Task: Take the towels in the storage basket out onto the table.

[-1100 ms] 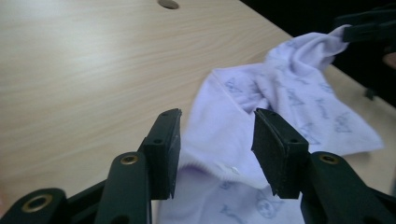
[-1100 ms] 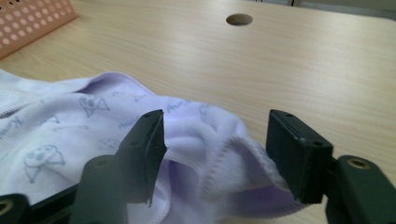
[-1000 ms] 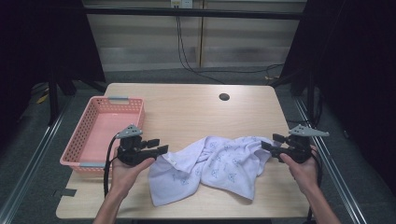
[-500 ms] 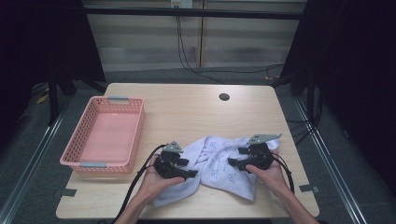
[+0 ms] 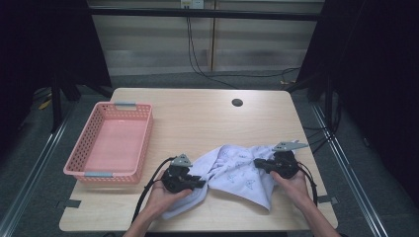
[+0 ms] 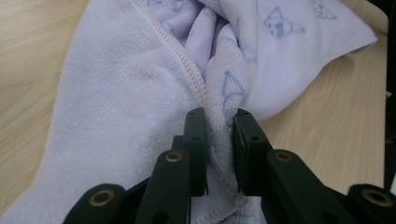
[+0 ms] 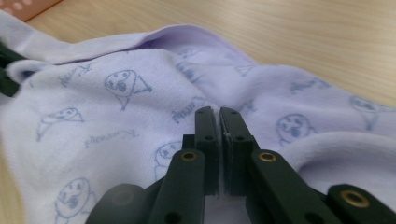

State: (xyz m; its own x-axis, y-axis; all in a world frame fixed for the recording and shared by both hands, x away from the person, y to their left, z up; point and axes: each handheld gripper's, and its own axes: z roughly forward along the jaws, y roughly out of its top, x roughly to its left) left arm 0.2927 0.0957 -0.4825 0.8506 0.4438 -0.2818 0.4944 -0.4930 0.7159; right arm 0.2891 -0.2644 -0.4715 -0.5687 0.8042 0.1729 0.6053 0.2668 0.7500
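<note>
A pink basket [image 5: 109, 143] sits empty, well to the left of the left gripper [image 5: 198, 183]. That gripper's jaws have just been closing and now pinch a bunched fold of the lilac towel [image 5: 237, 170], which lies crumpled between both grippers. The right gripper [image 5: 260, 163], just closed too, pinches a thin layer, likely to lift and spread it

The lavender towel [image 6: 140, 107] runs off the top, left and bottom edges of the left gripper view; the fold pinched by the left gripper [image 6: 219, 116] hides what lies behind it. In the right gripper view the right gripper [image 7: 219, 112] covers any cloth in its nip, and the near jaws blur
</note>
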